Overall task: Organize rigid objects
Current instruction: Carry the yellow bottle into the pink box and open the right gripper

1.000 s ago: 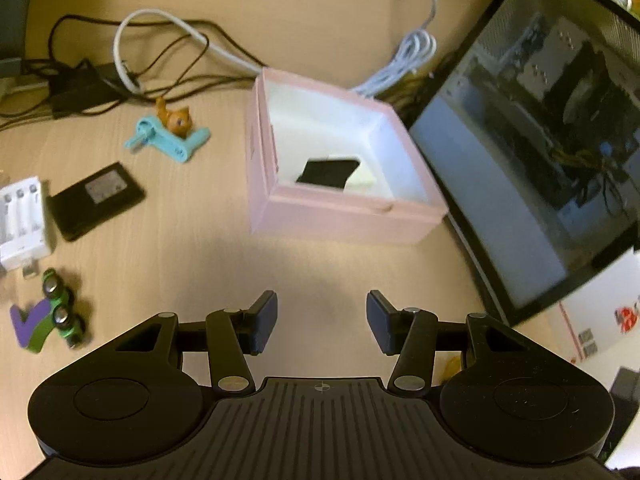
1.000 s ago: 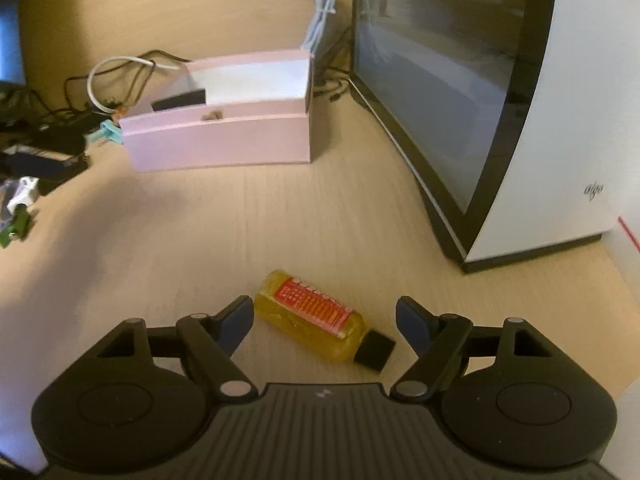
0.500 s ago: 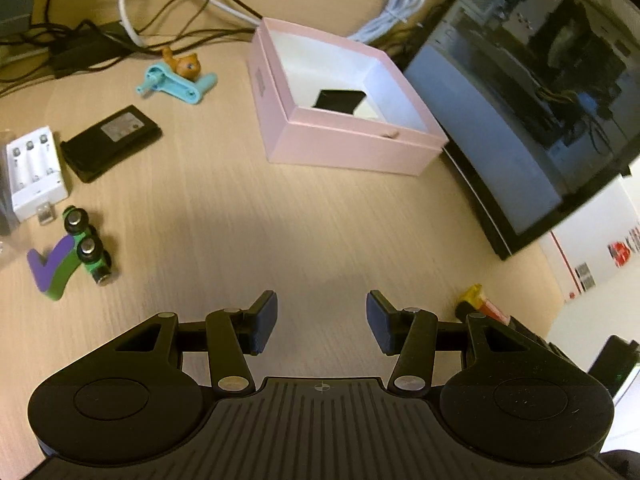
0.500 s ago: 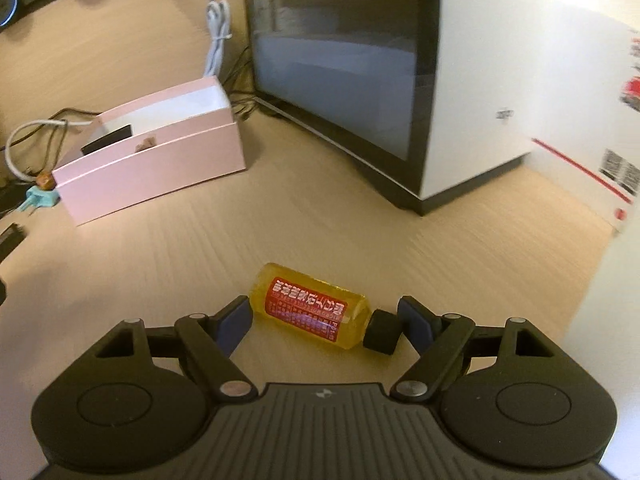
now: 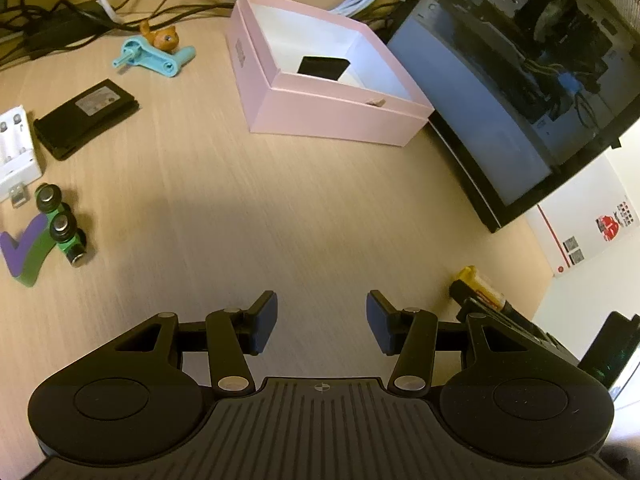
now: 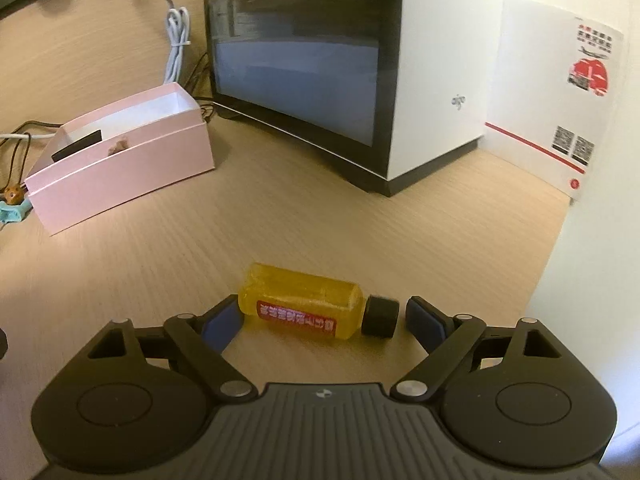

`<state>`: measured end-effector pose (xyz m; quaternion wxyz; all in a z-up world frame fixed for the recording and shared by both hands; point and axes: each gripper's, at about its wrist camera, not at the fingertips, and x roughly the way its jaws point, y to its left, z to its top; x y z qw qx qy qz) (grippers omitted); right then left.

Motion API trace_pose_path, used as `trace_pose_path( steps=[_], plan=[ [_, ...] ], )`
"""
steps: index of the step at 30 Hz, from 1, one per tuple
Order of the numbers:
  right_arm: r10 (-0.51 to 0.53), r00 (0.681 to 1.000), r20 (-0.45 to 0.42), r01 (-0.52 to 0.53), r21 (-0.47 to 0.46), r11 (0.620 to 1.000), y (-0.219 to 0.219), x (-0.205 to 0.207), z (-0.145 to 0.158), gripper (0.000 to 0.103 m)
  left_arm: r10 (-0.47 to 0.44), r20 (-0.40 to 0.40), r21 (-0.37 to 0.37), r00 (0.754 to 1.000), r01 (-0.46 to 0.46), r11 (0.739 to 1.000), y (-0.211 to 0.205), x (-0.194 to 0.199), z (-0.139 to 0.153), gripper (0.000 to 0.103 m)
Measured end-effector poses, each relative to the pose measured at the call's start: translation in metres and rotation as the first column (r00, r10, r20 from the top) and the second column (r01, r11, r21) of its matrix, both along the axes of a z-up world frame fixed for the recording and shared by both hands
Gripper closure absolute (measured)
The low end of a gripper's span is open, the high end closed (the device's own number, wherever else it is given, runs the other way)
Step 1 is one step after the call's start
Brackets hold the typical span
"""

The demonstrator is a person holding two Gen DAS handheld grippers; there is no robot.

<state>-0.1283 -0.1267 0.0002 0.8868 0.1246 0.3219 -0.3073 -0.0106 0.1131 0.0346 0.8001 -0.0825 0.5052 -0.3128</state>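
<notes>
Progress looks early to me: one black item sits in the pink box (image 5: pixel 332 108), while my right gripper (image 6: pixel 324 320) straddles the yellow bottle (image 6: pixel 304 306) ungrasped on the desk (image 6: pixel 280 220), left gripper (image 5: pixel 322 322) released and empty, battery pack (image 5: pixel 86 118) and batteries (image 5: pixel 60 226) far left.

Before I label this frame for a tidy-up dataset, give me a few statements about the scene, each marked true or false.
1. The yellow bottle lies on its side on the desk. True.
2. The right gripper is clamped on the bottle. False: the bottle lies between its jaws, but a gap shows beside the black cap.
3. The pink box is empty. False: a flat black item is inside.
4. The left gripper holds nothing. True.
5. The green batteries are in the box. False: they lie on the desk, beside a purple check-mark piece.
</notes>
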Motion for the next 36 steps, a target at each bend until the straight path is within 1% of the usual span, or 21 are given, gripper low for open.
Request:
trace_pose_path(
  steps=[4, 6, 8, 11, 14, 16, 19, 21, 22, 23, 24, 25, 27, 29, 31, 34, 36],
  plan=[
    [0.094, 0.995, -0.026, -0.094, 0.007, 0.996, 0.004, 0.006, 0.004, 0.022, 0.018, 0.005, -0.019, 1.0, -0.018, 1.0, 0.001, 0.002, 0.005, 0.049],
    [0.141, 0.989, -0.042, -0.141, 0.011, 0.99, 0.003, 0.01, 0.01, 0.022, 0.027, 0.021, -0.037, 0.999, -0.026, 0.999, 0.001, 0.002, 0.012, 0.049],
    [0.209, 0.976, -0.055, -0.209, 0.01, 0.978, 0.002, 0.016, 0.019, 0.022, 0.035, 0.045, -0.043, 0.998, -0.033, 0.999, 0.002, 0.001, 0.021, 0.049],
    [0.309, 0.95, -0.043, -0.311, -0.047, 0.949, 0.0, 0.027, 0.044, 0.022, 0.049, 0.085, -0.021, 0.995, -0.047, 0.999, 0.004, -0.001, 0.03, 0.049],
    [0.428, 0.904, 0.004, -0.424, -0.129, 0.896, -0.002, 0.052, 0.08, 0.022, 0.103, 0.116, -0.004, 0.988, -0.103, 0.995, 0.013, -0.01, 0.035, 0.049],
    [0.511, 0.859, 0.036, -0.495, -0.195, 0.846, -0.001, 0.079, 0.106, 0.022, 0.145, 0.126, 0.006, 0.981, -0.147, 0.989, 0.021, -0.017, 0.037, 0.049],
    [0.594, 0.802, 0.063, -0.552, -0.302, 0.777, -0.001, 0.131, 0.138, 0.022, 0.211, 0.143, 0.018, 0.967, -0.216, 0.976, 0.034, -0.031, 0.038, 0.049],
    [0.628, 0.774, 0.079, -0.568, -0.353, 0.744, 0.0, 0.174, 0.153, 0.022, 0.27, 0.161, 0.052, 0.949, -0.282, 0.958, 0.042, -0.037, 0.035, 0.049],
    [0.647, 0.758, 0.077, -0.588, -0.348, 0.73, 0.002, 0.197, 0.156, 0.022, 0.313, 0.159, 0.072, 0.937, -0.327, 0.942, 0.046, -0.04, 0.032, 0.049],
    [0.672, 0.738, 0.052, -0.626, -0.32, 0.711, 0.005, 0.223, 0.155, 0.022, 0.356, 0.147, 0.081, 0.923, -0.37, 0.925, 0.051, -0.042, 0.03, 0.049],
    [0.688, 0.726, 0.02, -0.654, -0.289, 0.699, 0.007, 0.243, 0.151, 0.022, 0.391, 0.134, 0.078, 0.911, -0.403, 0.912, 0.055, -0.044, 0.029, 0.049],
    [0.697, 0.717, -0.007, -0.675, -0.259, 0.691, 0.008, 0.261, 0.147, 0.022, 0.416, 0.126, 0.075, 0.901, -0.427, 0.901, 0.059, -0.048, 0.028, 0.049],
    [0.699, 0.715, -0.023, -0.68, -0.255, 0.687, 0.008, 0.28, 0.136, 0.022, 0.44, 0.142, 0.111, 0.887, -0.456, 0.883, 0.063, -0.053, 0.028, 0.049],
    [0.713, 0.701, -0.011, -0.688, -0.272, 0.673, 0.008, 0.281, 0.128, 0.022, 0.477, 0.151, 0.146, 0.866, -0.496, 0.856, 0.067, -0.056, 0.027, 0.049],
    [0.727, 0.687, 0.02, -0.699, -0.258, 0.667, 0.005, 0.271, 0.122, 0.022, 0.509, 0.139, 0.15, 0.85, -0.526, 0.837, 0.072, -0.053, 0.025, 0.049],
    [0.754, 0.656, 0.024, -0.724, -0.26, 0.639, -0.001, 0.254, 0.118, 0.022, 0.504, 0.167, 0.179, 0.847, -0.529, 0.829, 0.071, -0.041, 0.026, 0.049],
    [0.77, 0.637, 0.037, -0.737, -0.266, 0.622, -0.004, 0.234, 0.119, 0.022, 0.5, 0.195, 0.17, 0.844, -0.531, 0.83, 0.067, -0.027, 0.031, 0.049]
  ],
)
